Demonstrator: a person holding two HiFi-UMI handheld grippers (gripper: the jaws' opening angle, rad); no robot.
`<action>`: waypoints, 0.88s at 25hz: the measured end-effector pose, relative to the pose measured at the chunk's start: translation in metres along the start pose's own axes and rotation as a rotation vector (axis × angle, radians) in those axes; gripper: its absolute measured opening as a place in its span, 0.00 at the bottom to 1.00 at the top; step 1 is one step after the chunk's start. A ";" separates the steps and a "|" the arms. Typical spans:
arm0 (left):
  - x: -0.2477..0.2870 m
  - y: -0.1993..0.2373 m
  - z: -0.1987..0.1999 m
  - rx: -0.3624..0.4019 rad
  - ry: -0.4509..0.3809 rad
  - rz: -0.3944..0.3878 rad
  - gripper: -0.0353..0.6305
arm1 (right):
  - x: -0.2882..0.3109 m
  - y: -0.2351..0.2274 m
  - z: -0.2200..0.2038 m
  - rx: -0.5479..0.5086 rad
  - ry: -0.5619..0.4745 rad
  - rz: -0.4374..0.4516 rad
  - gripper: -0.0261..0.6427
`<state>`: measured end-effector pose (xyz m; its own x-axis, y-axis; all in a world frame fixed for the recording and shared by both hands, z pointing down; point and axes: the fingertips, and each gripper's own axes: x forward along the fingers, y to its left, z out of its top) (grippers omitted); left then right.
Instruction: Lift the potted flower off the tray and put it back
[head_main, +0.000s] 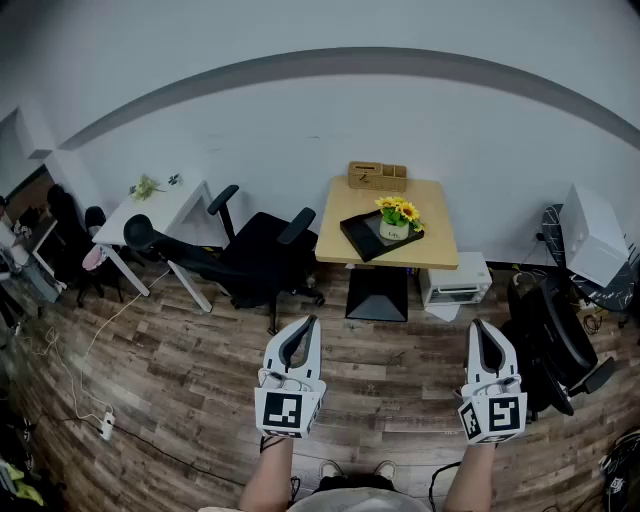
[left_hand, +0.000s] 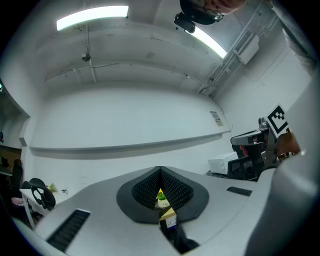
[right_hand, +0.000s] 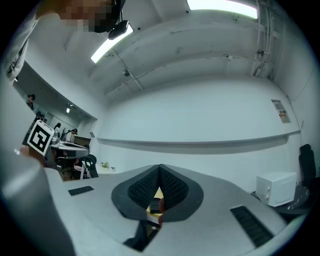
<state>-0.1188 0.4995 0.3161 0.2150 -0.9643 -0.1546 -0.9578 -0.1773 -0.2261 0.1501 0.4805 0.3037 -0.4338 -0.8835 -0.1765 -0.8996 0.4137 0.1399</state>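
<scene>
- You held two grippers, one in each hand. The left gripper (head_main: 300, 335) and the right gripper (head_main: 483, 340) were both out over the wooden floor (head_main: 390, 375), level with each other and well apart.
- Both pairs of jaws were closed tip to tip, and neither gripper had hold of anything.
- There was one potted flower (head_main: 397, 220). It stood upright on the one black tray (head_main: 359, 238), which lay on the one wooden table (head_main: 434, 212) against the wall, well ahead of both grippers.
- One wooden box (head_main: 377, 177) sat at the back edge of that table, and one white oven (head_main: 455, 283) sat on the floor beside its base.
- One white table (head_main: 165, 205) stood to the left. At least two black office chairs were in the room: one (head_main: 255, 255) between the tables and another (head_main: 550, 350) at the right.
- Only the head view showed the flower, tray and table together, along with your forearms.
- Only the left gripper view showed the yellow-and-green flower as a sliver through the gap under its closed tips.
- The right gripper view showed only a bit of the table there; I could not make out the flower.
- The gripper views alone showed the ceiling lights.
- Each gripper view also caught the other gripper's marker cube at its edge.
</scene>
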 end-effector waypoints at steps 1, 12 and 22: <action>0.002 -0.003 0.001 0.006 -0.002 -0.003 0.06 | 0.001 -0.001 -0.001 0.001 0.001 0.002 0.06; 0.008 -0.036 -0.007 -0.009 0.013 -0.053 0.06 | -0.002 -0.007 -0.014 0.024 -0.011 0.025 0.06; 0.012 -0.047 -0.011 -0.013 0.036 -0.064 0.06 | -0.006 -0.015 -0.022 0.033 0.008 0.004 0.06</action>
<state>-0.0735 0.4942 0.3357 0.2692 -0.9573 -0.1055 -0.9448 -0.2413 -0.2216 0.1672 0.4750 0.3240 -0.4374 -0.8834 -0.1682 -0.8989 0.4244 0.1087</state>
